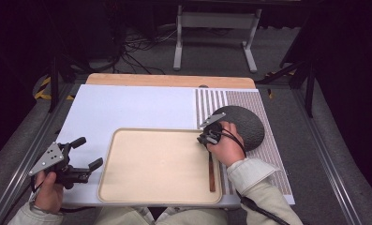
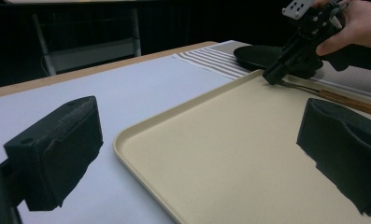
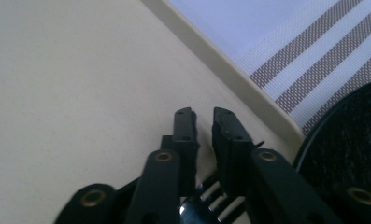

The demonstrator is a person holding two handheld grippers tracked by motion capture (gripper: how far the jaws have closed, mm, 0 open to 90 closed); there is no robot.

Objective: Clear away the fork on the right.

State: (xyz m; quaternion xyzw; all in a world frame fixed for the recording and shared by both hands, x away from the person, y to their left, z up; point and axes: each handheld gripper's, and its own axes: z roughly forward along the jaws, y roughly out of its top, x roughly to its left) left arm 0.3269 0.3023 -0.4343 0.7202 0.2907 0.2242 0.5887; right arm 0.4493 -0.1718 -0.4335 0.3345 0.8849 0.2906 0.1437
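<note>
High view is showing a beige tray (image 1: 151, 164), with the right gripper (image 1: 205, 138) nearly closed over a fork (image 1: 212, 171) at its right edge. Left of the tray, the left gripper (image 1: 88, 152) is hovering with jaws spread apart, gripping nothing.

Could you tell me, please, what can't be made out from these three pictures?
- Whether the right gripper grips the fork: in the right gripper view its nearly closed jaws cover the tines; in the high view the hand hides them.
- The dark plate: its near side lies under that hand in the high view, and the frame edge cuts it in the right gripper view.
- The fork's head in the left gripper view: too small and hidden behind the right gripper.
</note>
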